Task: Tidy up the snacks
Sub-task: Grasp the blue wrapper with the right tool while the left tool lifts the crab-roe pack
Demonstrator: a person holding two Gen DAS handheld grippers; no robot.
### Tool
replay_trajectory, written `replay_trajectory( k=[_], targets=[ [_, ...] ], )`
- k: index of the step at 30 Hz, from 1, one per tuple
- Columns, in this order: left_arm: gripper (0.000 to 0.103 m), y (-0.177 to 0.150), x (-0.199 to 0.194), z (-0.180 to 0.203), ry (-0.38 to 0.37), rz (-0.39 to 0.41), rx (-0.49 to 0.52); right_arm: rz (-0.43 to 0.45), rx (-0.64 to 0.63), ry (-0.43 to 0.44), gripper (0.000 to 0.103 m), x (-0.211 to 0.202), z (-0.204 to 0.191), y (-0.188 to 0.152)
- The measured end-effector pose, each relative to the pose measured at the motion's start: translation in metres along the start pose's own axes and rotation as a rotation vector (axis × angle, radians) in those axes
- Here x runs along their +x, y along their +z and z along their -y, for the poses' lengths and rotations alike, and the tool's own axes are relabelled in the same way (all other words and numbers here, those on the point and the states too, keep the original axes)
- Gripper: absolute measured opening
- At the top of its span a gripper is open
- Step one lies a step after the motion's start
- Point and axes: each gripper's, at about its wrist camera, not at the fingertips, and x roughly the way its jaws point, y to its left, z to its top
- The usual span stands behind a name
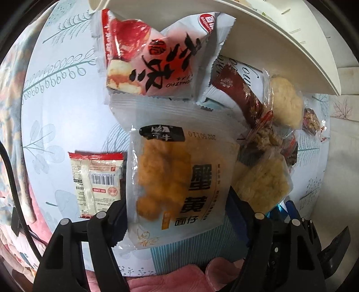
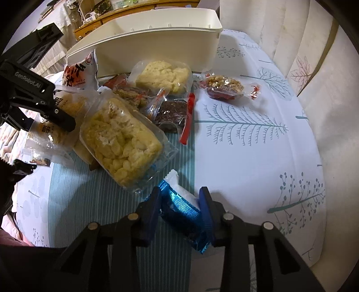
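My left gripper [image 1: 177, 209] is shut on a frosted white packet of orange crab-roe snack [image 1: 177, 175], held over the table; it also shows in the right wrist view [image 2: 67, 105]. My right gripper [image 2: 179, 197] is shut on a blue foil packet [image 2: 181, 209] just above the cloth. A pile of snacks lies before the white bin [image 2: 157, 45]: a clear pack of puffed rice cake [image 2: 121, 139], a pale pastry [image 2: 163, 76], a red and white packet [image 1: 154, 60], a dark seed bar [image 2: 172, 110] and a nut bar [image 2: 224, 86].
A small red and white sachet [image 1: 98, 182] lies to the left on the leaf-print tablecloth [image 2: 246, 146]. The bin [image 1: 280, 33] stands at the table's far side. A wooden cabinet [image 2: 125, 13] is behind. The table edge curves at the right.
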Motion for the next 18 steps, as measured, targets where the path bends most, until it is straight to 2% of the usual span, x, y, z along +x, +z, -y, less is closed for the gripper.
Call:
replay_trajectory(
  k=[5,9,10,18],
  targets=[
    [0.071,-0.013,-0.002,-0.007,0.018,-0.019,0.007,-0.017,0.017,0.007,0.022,-0.003,-0.003,0.003],
    [0.071,-0.028,-0.003,-0.025,-0.004,-0.042,0.0,-0.006,0.031,0.02,0.013,-0.009,-0.01,0.003],
    [0.071,-0.033,-0.005,-0.029,-0.011,-0.044,0.004,-0.005,0.033,0.022,0.0,-0.009,-0.011,0.002],
    [0.072,-0.069,-0.025,-0.045,-0.041,-0.023,0.051,-0.001,0.133,0.068,0.0,-0.018,-0.022,-0.01]
  ],
)
